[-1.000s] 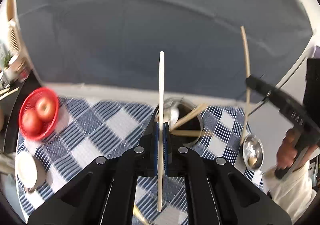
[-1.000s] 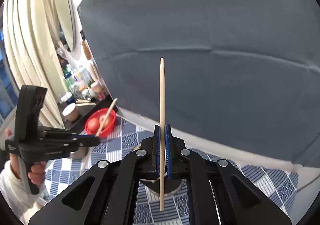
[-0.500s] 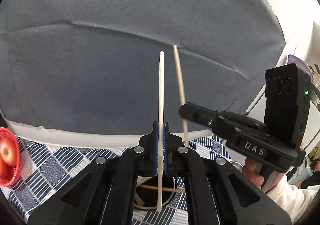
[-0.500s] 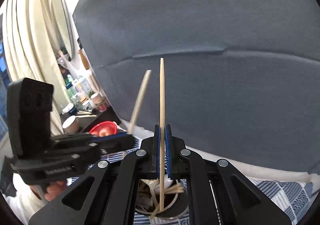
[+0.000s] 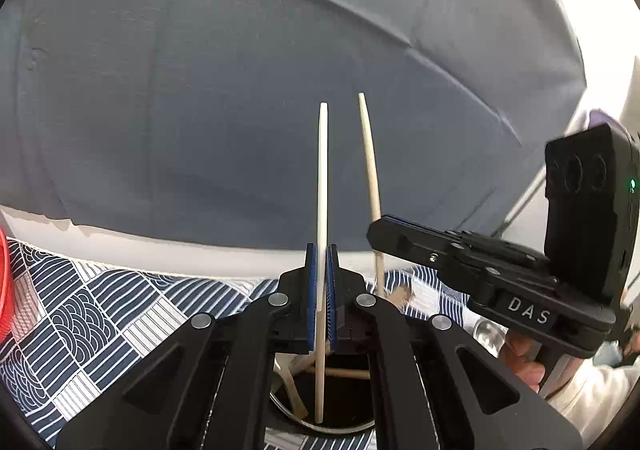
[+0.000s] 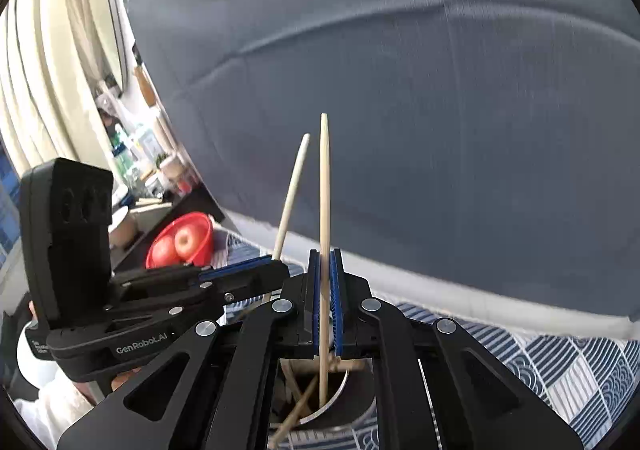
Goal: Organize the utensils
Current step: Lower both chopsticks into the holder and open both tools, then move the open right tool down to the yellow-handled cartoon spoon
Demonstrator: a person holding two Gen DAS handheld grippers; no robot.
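Both my grippers are parked right over the utensil cup [image 5: 332, 416], side by side and pretty crowded. My left gripper [image 5: 321, 262] has its blue pads clamped narrow on a pale chopstick [image 5: 322, 178], standing upright with its lower tip just inside the cup mouth. My right gripper [image 6: 325, 270] looks a touch wider: its wooden chopstick [image 6: 325, 190] sits against the left pad with a sliver of gap on the right, and I can't tell if it's actually pinching it. That stick's bottom end is also down inside the cup rim [image 6: 340, 390], among a few sticks already lying crosswise in there.

From the left wrist view, the right gripper is just beside mine on the right, nearly touching. Open room is mostly upward, against the grey backdrop [image 5: 200, 90]. The patterned blue-and-white cloth [image 5: 92, 314] spreads to the left, and a red bowl [image 6: 180, 242] of apples sits well apart near the table's far edge.
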